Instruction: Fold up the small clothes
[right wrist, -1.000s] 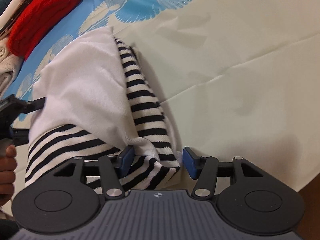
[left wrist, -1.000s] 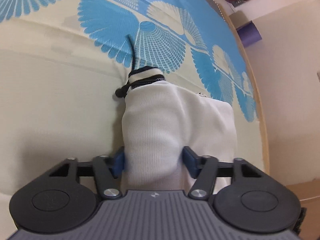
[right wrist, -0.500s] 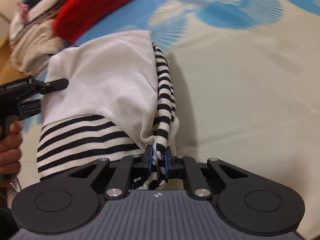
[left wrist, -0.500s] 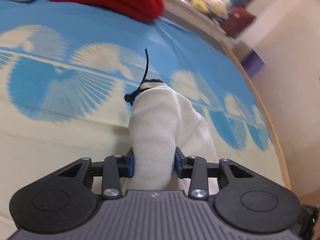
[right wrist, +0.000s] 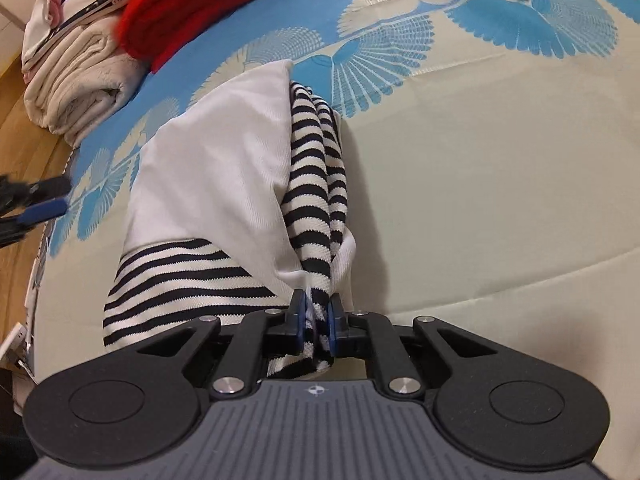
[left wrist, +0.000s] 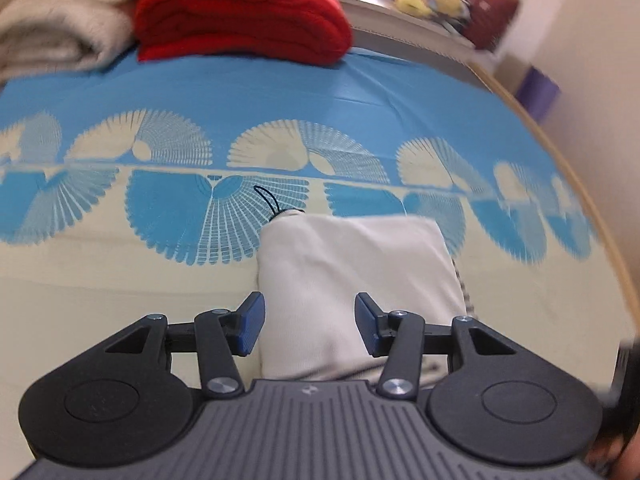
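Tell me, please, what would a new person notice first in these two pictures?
The white and black-striped garment lies bunched in the middle of the blue and cream bedsheet, its striped edge pinched in the right gripper. Behind it, at the far edge, sits a bright red folded blanket beside cream folded laundry.

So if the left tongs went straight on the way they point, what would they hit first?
Probably the white garment: it lies between and just beyond the open left tongs, untouched by the pads. Depth is hard to judge.

White garment [right wrist: 212, 168] with black-striped sleeves, folded, near corner bunched upward, lying on the blue-and-cream patterned cloth [right wrist: 500, 140].
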`<control>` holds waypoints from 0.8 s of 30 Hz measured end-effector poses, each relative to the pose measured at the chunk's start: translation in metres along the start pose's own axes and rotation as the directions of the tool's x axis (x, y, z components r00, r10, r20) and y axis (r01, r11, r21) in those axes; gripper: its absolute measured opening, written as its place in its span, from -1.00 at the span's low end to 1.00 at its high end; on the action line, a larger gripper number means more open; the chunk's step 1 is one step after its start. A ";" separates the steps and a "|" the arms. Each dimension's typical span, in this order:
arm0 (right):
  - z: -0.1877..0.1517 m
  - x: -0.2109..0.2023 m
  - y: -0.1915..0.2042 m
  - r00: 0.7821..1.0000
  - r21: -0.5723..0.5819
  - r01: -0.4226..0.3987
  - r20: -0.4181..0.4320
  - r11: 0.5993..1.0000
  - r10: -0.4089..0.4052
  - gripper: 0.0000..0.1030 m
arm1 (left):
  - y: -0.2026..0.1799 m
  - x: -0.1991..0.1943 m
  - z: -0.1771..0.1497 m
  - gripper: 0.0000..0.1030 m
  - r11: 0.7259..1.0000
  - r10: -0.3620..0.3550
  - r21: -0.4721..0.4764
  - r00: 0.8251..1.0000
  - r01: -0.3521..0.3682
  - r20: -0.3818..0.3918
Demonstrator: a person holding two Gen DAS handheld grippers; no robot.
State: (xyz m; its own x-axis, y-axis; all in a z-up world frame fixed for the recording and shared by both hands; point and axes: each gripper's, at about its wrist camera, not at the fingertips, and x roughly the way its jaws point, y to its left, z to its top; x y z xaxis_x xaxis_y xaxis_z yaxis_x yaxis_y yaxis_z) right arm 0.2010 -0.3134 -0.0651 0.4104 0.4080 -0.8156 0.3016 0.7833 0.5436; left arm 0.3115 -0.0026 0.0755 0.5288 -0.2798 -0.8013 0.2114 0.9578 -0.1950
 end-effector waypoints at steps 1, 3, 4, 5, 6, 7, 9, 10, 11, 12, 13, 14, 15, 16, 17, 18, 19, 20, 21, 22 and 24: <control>-0.004 -0.002 0.002 1.000 -0.003 0.000 0.004 1.000 0.000 -0.80 | -0.004 -0.006 -0.008 0.05 0.999 0.004 0.036 1.000 -0.004 -0.004; -0.006 -0.008 0.004 1.000 -0.004 -0.008 0.018 1.000 0.008 -0.79 | -0.005 -0.009 -0.028 0.04 0.998 0.012 0.060 1.000 -0.013 0.009; -0.007 -0.009 0.003 1.000 -0.005 -0.011 0.024 1.000 0.011 -0.78 | -0.003 -0.004 -0.038 -0.02 0.999 0.012 0.053 1.000 -0.012 0.007; -0.008 -0.012 0.005 0.999 -0.010 -0.010 0.030 1.000 0.010 -0.78 | 0.000 0.006 -0.049 -0.19 0.999 -0.005 0.033 0.999 0.006 -0.034; -0.009 -0.015 0.006 0.999 -0.021 -0.003 0.037 1.000 0.003 -0.74 | 0.002 0.020 -0.054 -0.30 1.000 -0.023 0.007 0.995 0.024 -0.096; -0.009 -0.018 0.006 0.999 -0.028 0.005 0.048 1.000 -0.004 -0.70 | 0.002 0.033 -0.060 -0.49 0.999 -0.036 -0.014 0.986 0.034 -0.162; -0.006 -0.027 0.007 0.996 -0.028 0.008 0.094 1.000 -0.005 -0.70 | -0.005 0.050 -0.067 -0.50 0.999 -0.041 0.025 0.978 0.047 -0.204; -0.005 -0.032 0.008 0.992 -0.034 0.004 0.126 0.999 0.001 -0.70 | -0.014 0.059 -0.074 -0.49 0.996 -0.018 0.086 0.975 0.038 -0.222; -0.004 -0.037 0.009 0.987 -0.044 -0.003 0.159 0.999 0.010 -0.70 | -0.022 0.067 -0.083 -0.49 0.986 0.020 0.166 0.970 0.021 -0.240; -0.003 -0.042 0.010 0.982 -0.052 -0.016 0.186 0.999 0.025 -0.68 | -0.031 0.073 -0.092 -0.49 0.969 0.058 0.246 0.967 0.005 -0.247; -0.001 -0.045 0.012 0.978 -0.058 -0.040 0.204 0.998 0.051 -0.64 | -0.038 0.075 -0.099 -0.49 0.951 0.081 0.310 0.969 -0.005 -0.233; 0.001 -0.045 0.013 0.975 -0.062 -0.064 0.209 0.996 0.075 -0.50 | -0.040 0.075 -0.102 -0.50 0.944 0.084 0.331 0.971 -0.005 -0.223; 0.002 -0.043 0.015 0.974 -0.069 -0.079 0.206 0.994 0.092 -0.34 | -0.040 0.075 -0.102 -0.50 0.945 0.079 0.327 0.972 -0.002 -0.222; 0.004 -0.038 0.018 0.976 -0.079 -0.079 0.198 0.994 0.094 -0.29 | -0.035 0.074 -0.101 -0.50 0.952 0.068 0.305 0.971 0.005 -0.227; 0.006 -0.032 0.021 0.979 -0.092 -0.069 0.185 0.993 0.085 -0.23 | -0.030 0.072 -0.099 -0.49 0.962 0.053 0.274 0.971 0.014 -0.234; 0.008 -0.024 0.023 0.984 -0.104 -0.057 0.164 0.993 0.073 -0.22 | -0.025 0.071 -0.096 -0.49 0.971 0.036 0.239 0.970 0.023 -0.239; 0.011 -0.015 0.024 0.988 -0.113 -0.047 0.139 0.992 0.062 -0.22 | -0.019 0.069 -0.094 -0.48 0.979 0.017 0.201 0.971 0.032 -0.240; 0.012 -0.010 0.026 0.990 -0.121 -0.040 0.128 0.992 0.055 -0.22 | -0.016 0.066 -0.091 -0.46 0.984 0.003 0.176 0.971 0.040 -0.237; 0.015 -0.005 0.027 0.991 -0.130 -0.031 0.126 0.991 0.047 -0.22 | -0.013 0.063 -0.088 -0.46 0.987 -0.012 0.152 0.973 0.049 -0.232; 0.018 0.001 0.029 0.991 -0.138 -0.019 0.128 0.990 0.036 -0.22 | -0.008 0.060 -0.087 -0.46 0.990 -0.026 0.127 0.974 0.056 -0.226; 0.022 0.010 0.031 0.992 -0.145 -0.010 0.122 0.989 0.028 -0.33 | -0.007 0.054 -0.082 -0.46 0.994 -0.035 0.095 0.977 0.056 -0.211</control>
State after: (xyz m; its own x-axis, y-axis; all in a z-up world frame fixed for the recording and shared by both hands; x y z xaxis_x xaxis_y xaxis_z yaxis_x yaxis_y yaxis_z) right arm 0.2331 -0.2953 -0.0521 0.5206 0.3690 -0.7700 0.1699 0.8390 0.5170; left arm 0.2710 -0.0191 -0.0125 0.3358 -0.2926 -0.8953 0.3180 0.9299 -0.1846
